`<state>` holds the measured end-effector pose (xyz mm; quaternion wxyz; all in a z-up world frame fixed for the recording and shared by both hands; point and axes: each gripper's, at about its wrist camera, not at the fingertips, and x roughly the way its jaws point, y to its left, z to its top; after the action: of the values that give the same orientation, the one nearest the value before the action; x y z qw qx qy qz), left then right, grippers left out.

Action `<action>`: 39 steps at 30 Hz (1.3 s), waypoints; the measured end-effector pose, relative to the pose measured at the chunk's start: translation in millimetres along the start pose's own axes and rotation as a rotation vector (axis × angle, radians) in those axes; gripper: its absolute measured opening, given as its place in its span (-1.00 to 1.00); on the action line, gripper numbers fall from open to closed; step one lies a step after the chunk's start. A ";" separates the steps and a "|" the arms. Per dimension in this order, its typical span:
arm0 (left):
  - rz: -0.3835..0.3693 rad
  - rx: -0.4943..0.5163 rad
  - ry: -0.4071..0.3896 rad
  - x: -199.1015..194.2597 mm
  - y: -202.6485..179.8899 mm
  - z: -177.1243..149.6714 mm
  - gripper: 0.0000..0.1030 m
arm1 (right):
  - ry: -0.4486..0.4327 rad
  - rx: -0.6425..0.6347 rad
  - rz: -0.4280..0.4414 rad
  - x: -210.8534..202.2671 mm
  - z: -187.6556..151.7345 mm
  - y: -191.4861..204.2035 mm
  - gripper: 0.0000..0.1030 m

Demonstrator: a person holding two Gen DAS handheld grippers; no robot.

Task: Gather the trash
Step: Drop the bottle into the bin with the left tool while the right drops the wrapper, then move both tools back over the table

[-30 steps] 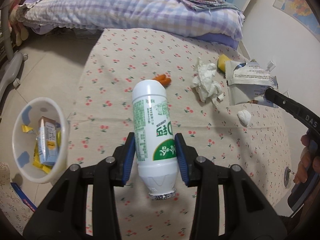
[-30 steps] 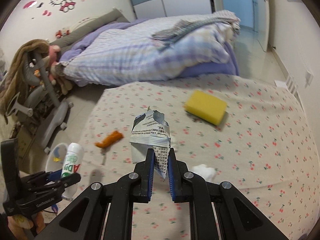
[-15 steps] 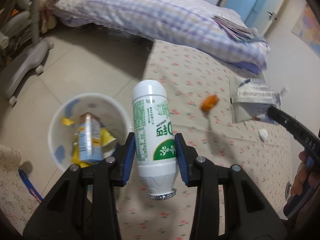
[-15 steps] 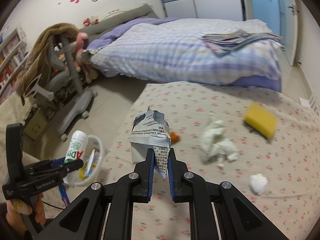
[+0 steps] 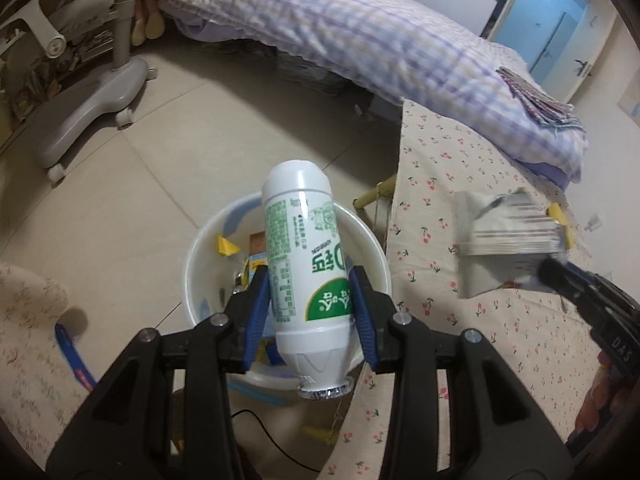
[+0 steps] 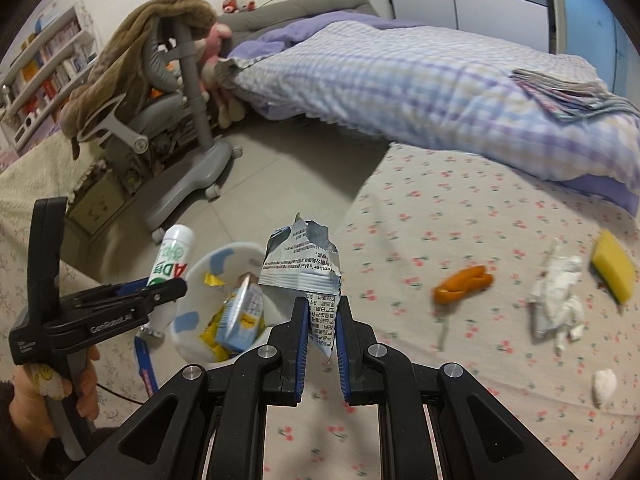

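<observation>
White plastic bottle (image 5: 306, 264), green-labelled, is clamped between the blue pads of the left gripper (image 5: 308, 304), cap end toward the camera and base pointing away; it hangs over the white bin (image 5: 200, 248) that stands on the tiled floor beside the left edge of the table (image 5: 500, 344). The bin already holds a small carton (image 6: 242, 316) and yellow scraps. Risk: the bottle lies across the opening and near the rim, so on release it may strike the rim and roll onto the floor. To the right, the right gripper (image 6: 322, 322) is closed on a torn foil wrapper (image 6: 304, 264), held over the table's left edge, just short of the bin; let go here, the light wrapper could flutter outside. Orange peel (image 6: 462, 282), crumpled tissue (image 6: 558, 300), a yellow sponge (image 6: 614, 266) and a small paper wad (image 6: 604, 384) remain toward the table's right edge.
</observation>
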<state>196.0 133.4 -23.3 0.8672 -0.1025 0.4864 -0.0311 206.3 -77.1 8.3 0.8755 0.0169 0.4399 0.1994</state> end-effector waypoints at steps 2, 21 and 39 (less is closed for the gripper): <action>0.035 0.024 -0.005 1.5 1.4 0.7 0.05 | 0.008 -0.004 0.008 8.6 0.5 5.6 -0.73; 0.161 -0.056 0.030 -6.0 45.7 -4.4 0.71 | 0.059 -0.032 0.011 48.4 0.3 34.7 -0.69; 0.152 -0.021 0.029 -9.8 30.2 -5.0 0.78 | 0.036 0.035 0.010 25.0 -0.7 10.2 0.32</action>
<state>185.2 163.7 -23.9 0.8587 -0.0738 0.5056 0.0384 215.7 -58.7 -9.2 0.8660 0.0307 0.4589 0.1964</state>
